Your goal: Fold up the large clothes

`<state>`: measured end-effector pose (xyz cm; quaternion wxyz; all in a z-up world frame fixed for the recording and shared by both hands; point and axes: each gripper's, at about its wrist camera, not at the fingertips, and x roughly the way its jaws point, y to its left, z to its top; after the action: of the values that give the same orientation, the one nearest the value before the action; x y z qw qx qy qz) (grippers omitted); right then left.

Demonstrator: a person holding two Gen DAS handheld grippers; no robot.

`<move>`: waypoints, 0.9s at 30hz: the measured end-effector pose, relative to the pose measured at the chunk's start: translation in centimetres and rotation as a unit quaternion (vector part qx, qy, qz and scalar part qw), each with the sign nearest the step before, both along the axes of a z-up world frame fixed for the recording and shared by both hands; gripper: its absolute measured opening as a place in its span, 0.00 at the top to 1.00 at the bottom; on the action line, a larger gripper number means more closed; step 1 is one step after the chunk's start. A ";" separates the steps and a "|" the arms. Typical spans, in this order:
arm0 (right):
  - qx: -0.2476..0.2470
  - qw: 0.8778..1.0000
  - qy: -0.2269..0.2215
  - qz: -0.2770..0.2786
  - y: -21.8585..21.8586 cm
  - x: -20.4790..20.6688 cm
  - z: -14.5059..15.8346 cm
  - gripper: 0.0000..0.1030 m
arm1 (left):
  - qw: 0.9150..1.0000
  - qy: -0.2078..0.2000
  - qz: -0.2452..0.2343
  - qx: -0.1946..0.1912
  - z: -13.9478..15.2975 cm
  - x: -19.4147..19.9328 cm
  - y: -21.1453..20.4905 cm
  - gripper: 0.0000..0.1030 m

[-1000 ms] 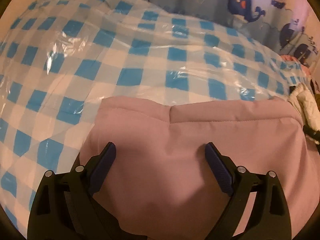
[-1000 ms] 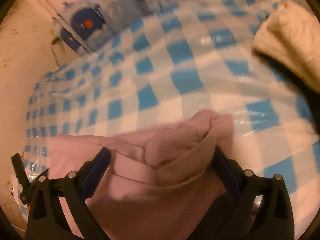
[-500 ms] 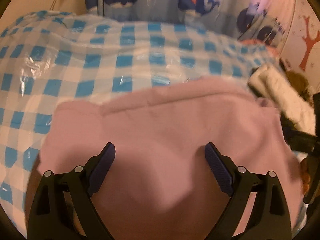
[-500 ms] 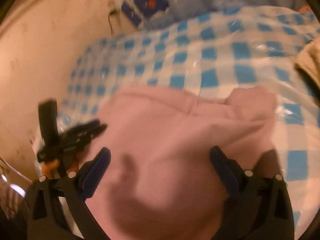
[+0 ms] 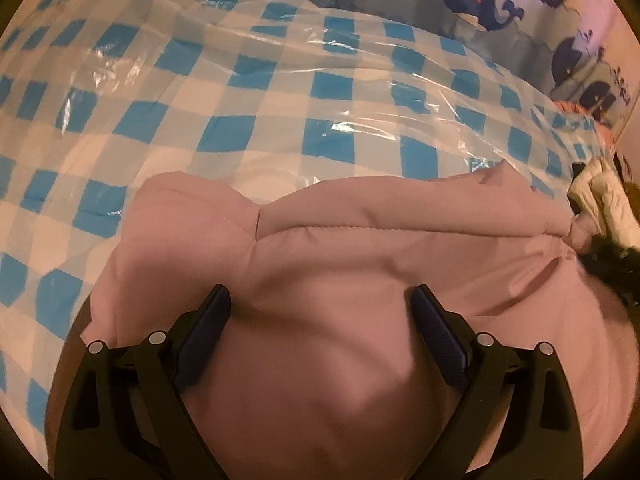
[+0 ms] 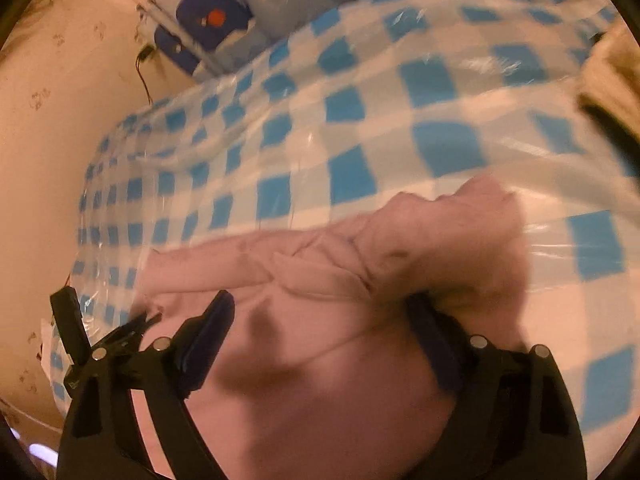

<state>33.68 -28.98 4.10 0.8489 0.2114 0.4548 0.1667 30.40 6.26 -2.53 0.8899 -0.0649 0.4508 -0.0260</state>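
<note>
A large pink garment [image 5: 360, 264] lies folded on a blue-and-white checked plastic-covered surface [image 5: 240, 92]. My left gripper [image 5: 320, 312] is open, its jaws wide apart just above the pink cloth near the left end of the fold. My right gripper [image 6: 320, 312] is open over the bunched right end of the same garment [image 6: 400, 264]; its right fingertip is partly hidden by a cloth fold. The left gripper shows at the left edge of the right wrist view [image 6: 80, 344].
A cream quilted garment [image 5: 604, 204] lies at the right of the surface, also in the right wrist view [image 6: 612, 68]. A whale-print curtain [image 5: 480, 4] hangs behind. A beige wall [image 6: 48, 128] borders the surface on the left.
Both grippers dipped back toward the pink garment after lifting away. The right end of the cloth is bunched again in the right wrist view. Both stay open.
</note>
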 end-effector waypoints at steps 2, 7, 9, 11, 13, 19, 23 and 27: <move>-0.020 1.000 -0.017 -0.003 -0.9 -1.9 1.8 0.19 | 1.000 -0.007 -0.001 0.003 0.9 -0.8 -0.1 0.14; -0.098 0.993 -0.047 0.035 -1.4 -8.4 5.4 0.16 | 0.999 -0.042 -0.002 -0.008 4.6 -4.7 1.2 0.14; -0.153 0.986 -0.039 0.049 -0.8 -9.9 4.4 0.16 | 0.999 -0.053 0.005 -0.005 5.5 -6.3 2.1 0.14; -0.181 0.982 -0.008 0.057 -0.3 -10.0 1.8 0.13 | 0.998 -0.056 0.013 0.006 5.6 -7.1 2.8 0.14; -0.177 0.983 0.014 0.054 -0.4 -9.5 -0.6 0.06 | 0.999 -0.039 0.025 0.011 4.1 -6.9 3.7 0.14; -0.129 0.990 0.022 0.054 -2.0 -9.4 -0.7 0.07 | 0.999 -0.007 0.049 0.015 0.7 -5.5 4.5 0.13; -0.092 0.995 0.014 0.024 -5.8 -12.4 1.7 0.07 | 0.999 -0.021 0.038 0.001 2.7 -7.6 5.2 0.13; -0.106 0.993 0.040 0.016 -7.9 -14.7 1.1 0.07 | 0.997 -0.057 0.040 0.041 5.0 -11.5 5.8 0.13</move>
<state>18.95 -36.90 5.22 0.8448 0.1190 0.5070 0.1228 18.86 12.03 2.46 0.9162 -0.0447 0.3975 0.0244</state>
